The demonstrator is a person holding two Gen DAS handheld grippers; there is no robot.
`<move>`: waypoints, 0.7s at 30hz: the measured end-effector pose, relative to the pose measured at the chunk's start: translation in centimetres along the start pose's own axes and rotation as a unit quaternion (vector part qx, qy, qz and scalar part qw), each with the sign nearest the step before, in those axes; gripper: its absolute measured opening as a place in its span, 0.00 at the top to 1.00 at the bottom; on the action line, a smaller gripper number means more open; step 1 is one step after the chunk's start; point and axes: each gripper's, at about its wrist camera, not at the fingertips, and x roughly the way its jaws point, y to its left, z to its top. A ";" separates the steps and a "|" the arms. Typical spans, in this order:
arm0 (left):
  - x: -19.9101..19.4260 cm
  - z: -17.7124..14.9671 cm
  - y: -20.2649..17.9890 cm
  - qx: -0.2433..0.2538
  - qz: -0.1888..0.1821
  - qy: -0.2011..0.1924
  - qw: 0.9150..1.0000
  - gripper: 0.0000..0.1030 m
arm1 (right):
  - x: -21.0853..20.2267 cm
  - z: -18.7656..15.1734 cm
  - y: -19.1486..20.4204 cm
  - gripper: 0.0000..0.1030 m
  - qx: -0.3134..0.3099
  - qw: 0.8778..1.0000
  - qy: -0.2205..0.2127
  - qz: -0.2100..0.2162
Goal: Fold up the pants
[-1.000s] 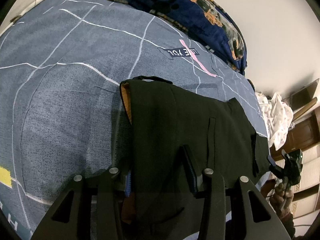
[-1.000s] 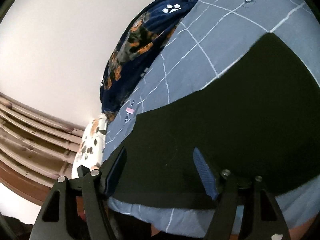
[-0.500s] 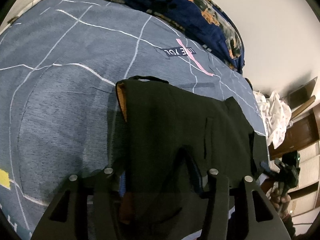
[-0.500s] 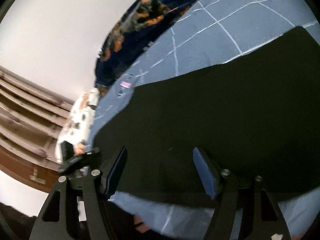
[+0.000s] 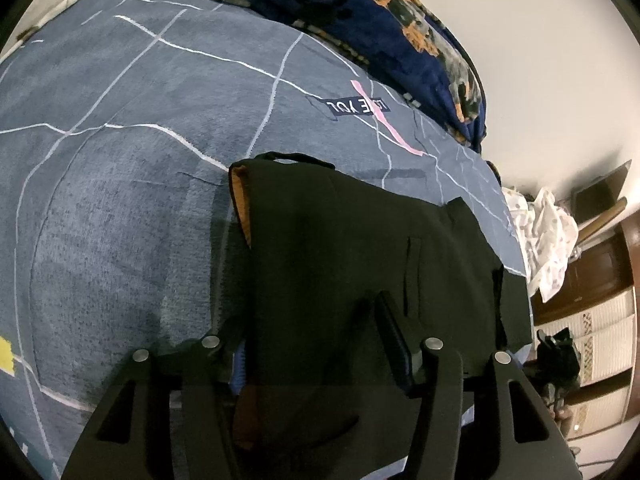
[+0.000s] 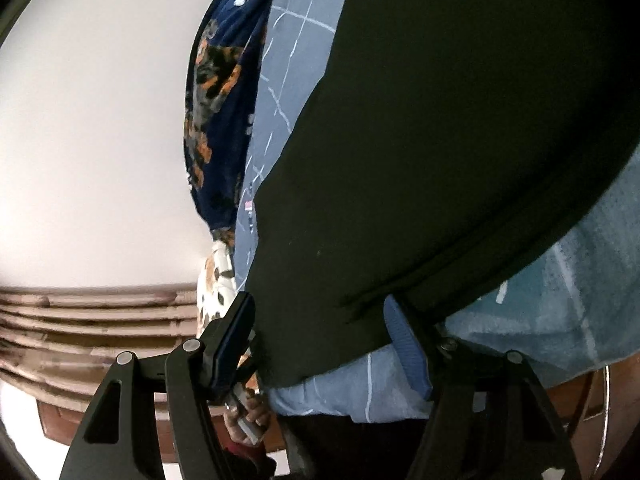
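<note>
Black pants (image 5: 360,240) lie folded on the blue bedspread (image 5: 120,140), with an orange lining showing at their left edge. My left gripper (image 5: 312,320) points down at their near end. Its jaws are opening: the right finger (image 5: 394,344) rests on top of the cloth, the left finger is half hidden at the pants' edge, and the fabric lies loose between them. In the right wrist view the pants (image 6: 440,140) fill the upper right. My right gripper (image 6: 320,304) is open around their hemmed corner at the bed's edge.
A dark blue blanket (image 5: 400,20) with orange patches is bunched along the far side of the bed by the white wall. White cloth (image 5: 548,232) is heaped beyond the bed's right end, near brown wooden furniture (image 5: 592,272). A hand (image 6: 248,412) shows below the bed's edge.
The left jaws have widened over the pants while that hand stayed put. The right gripper has rolled and sunk closer to the pants' corner, which now lies between its fingers.
</note>
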 end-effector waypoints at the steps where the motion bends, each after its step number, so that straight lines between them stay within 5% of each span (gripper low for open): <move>1: 0.0 -0.1 0.0 -0.001 0.000 -0.001 1.000 0.46 | -0.2 -0.2 -0.1 0.35 0.002 1.000 -0.010 -0.007; 12: -0.1 0.0 0.2 -0.008 -0.006 -0.002 1.000 0.45 | -1.2 -1.7 0.2 0.36 0.080 0.991 -0.091 -0.047; 21: -0.2 -0.3 0.2 -0.003 -0.012 -0.007 1.000 0.39 | -1.5 -1.2 -0.7 0.26 0.111 0.985 -0.131 -0.011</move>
